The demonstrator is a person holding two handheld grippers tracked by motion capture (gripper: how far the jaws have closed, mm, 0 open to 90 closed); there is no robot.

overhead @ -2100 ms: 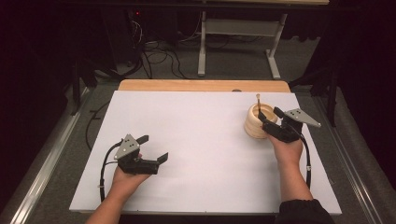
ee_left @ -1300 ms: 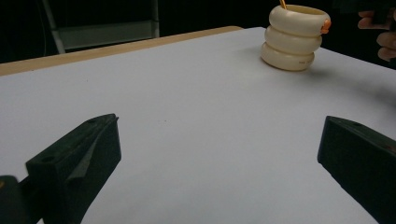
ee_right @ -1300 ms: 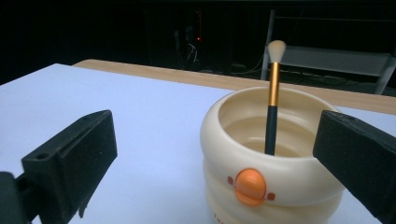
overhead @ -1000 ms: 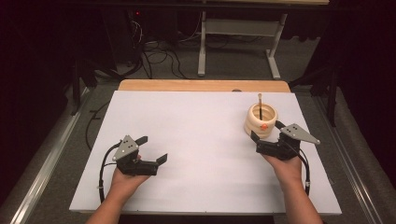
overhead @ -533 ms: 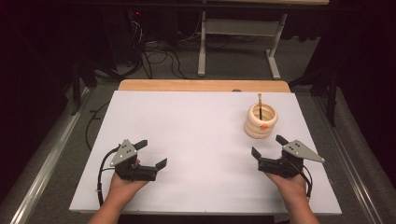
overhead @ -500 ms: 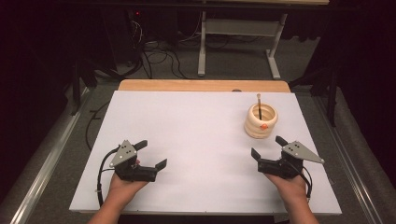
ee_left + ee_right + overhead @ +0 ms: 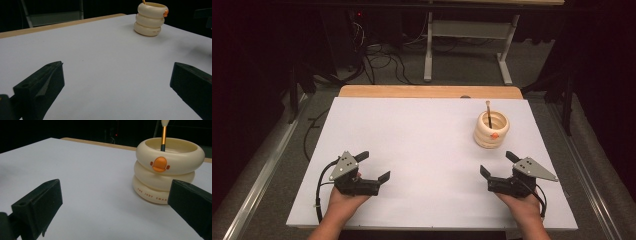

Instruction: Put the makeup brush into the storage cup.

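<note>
A cream ringed holder [image 7: 491, 129] with an orange duck bill on its side stands at the back right of the white table [image 7: 422, 145]. A thin stick [image 7: 487, 111] stands upright inside it. In the right gripper view the holder [image 7: 166, 170] is close, just ahead and to the right, with the stick [image 7: 163, 133] rising from it. My right gripper [image 7: 498, 165] rests open near the front right edge, a short way in front of the holder, holding nothing. My left gripper [image 7: 373, 166] rests open at the front left, also empty. From the left gripper view the holder [image 7: 150, 18] is far off.
A wooden strip [image 7: 429, 91] runs along the table's far edge. Beyond it are a metal stand [image 7: 467, 45] and cables [image 7: 377, 57] on the floor. A rail [image 7: 259, 175] borders the table's left side.
My right gripper has drawn back from the holder toward the front edge, with its jaws open and empty. The left gripper slid slightly nearer the front edge.
</note>
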